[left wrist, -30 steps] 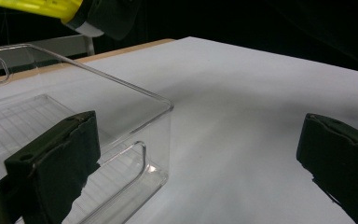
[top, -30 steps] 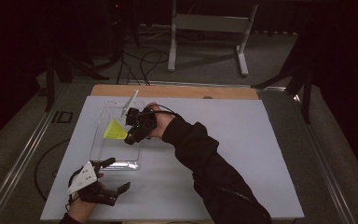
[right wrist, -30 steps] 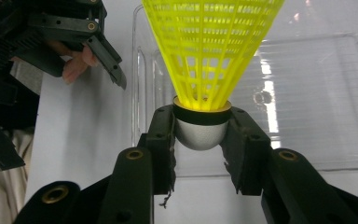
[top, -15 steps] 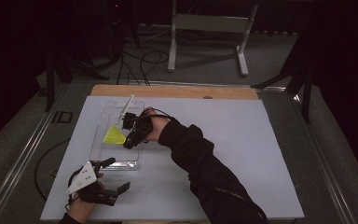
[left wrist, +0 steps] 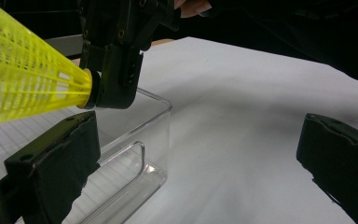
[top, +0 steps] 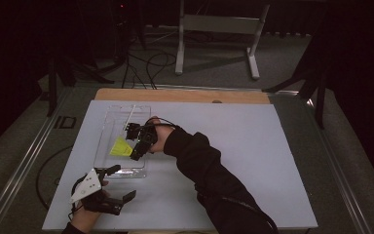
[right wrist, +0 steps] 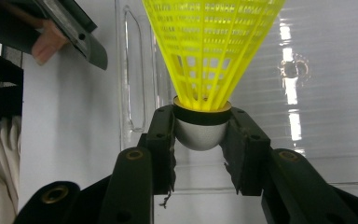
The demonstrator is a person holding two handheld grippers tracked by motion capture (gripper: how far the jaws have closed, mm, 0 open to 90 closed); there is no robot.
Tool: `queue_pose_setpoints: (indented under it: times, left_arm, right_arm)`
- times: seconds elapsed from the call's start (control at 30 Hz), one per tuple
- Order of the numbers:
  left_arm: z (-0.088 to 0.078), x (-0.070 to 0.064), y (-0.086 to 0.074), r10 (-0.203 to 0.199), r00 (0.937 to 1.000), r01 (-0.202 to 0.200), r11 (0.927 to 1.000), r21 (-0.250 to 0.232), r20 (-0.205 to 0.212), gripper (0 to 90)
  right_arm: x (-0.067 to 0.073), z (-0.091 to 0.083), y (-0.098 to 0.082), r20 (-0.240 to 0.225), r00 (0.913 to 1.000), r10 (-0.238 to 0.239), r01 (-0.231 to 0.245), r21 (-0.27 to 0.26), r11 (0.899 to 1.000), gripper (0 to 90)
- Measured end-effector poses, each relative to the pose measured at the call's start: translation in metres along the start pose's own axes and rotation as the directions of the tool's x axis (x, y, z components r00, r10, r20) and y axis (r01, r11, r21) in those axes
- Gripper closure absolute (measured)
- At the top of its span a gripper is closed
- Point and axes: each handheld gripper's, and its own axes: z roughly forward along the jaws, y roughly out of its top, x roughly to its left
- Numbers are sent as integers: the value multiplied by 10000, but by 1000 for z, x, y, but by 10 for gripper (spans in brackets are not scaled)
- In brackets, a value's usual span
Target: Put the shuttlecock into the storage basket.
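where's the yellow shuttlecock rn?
High view, left of centre: the yellow shuttlecock is held by its cork in the right tongs, over the clear tray, skirt pointing left.

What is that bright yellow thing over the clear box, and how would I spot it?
On the white table, find the clear plastic box at its left. Above it the right gripper pinches a shuttlecock by its rounded silver nose. Its yellow mesh cone is the one vivid colour there.

Both grippers are black: the left gripper (top: 116, 182) carries a pale grey three-cornered plate; the right gripper (right wrist: 200, 140) shows brass-ringed screw holes, frayed pad threads, and a dark sleeve (top: 209, 170) behind
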Motion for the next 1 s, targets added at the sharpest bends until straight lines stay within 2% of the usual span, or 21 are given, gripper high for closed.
queue_pose_setpoints:
  times: [0.27,0.53,0.63,0.73,0.83,0.87,0.93,0.97,1.0]
  left_arm:
    - [0,0,0,-15,10000,15,10000,10,31,3]
    - [1,0,0,-16,10000,16,10000,43,50,3]
    - [1,1,0,-88,9999,88,10000,-25,86,3]
    - [0,1,0,-90,9999,90,10000,-26,54,3]
    - [1,1,0,-75,10000,75,10000,-10,59,3]
    - [1,0,0,-60,10000,60,10000,-9,60,3]
    - [1,0,0,-62,10000,62,10000,-5,50,3]
    - [1,1,0,-69,10000,69,10000,-11,47,3]
    - [1,1,0,-64,10000,64,10000,-19,34,3]
  right_arm:
    - [0,6,-2,92,9999,-50,47,374,9993,651]
    - [0,10,-2,30,9998,-173,172,500,9986,651]
    - [1,9,-1,186,9997,-124,112,647,9978,649]
    - [1,7,-1,231,9997,40,-55,646,9979,646]
    - [1,7,-1,247,9997,10,-25,600,9982,634]
    - [0,5,-1,288,9996,13,-25,430,9991,483]
    - [2,3,-1,331,9994,36,-44,240,9997,355]
    - [2,3,-1,331,9994,36,-44,240,9997,355]
    - [4,1,0,451,9989,113,-121,174,9998,244]
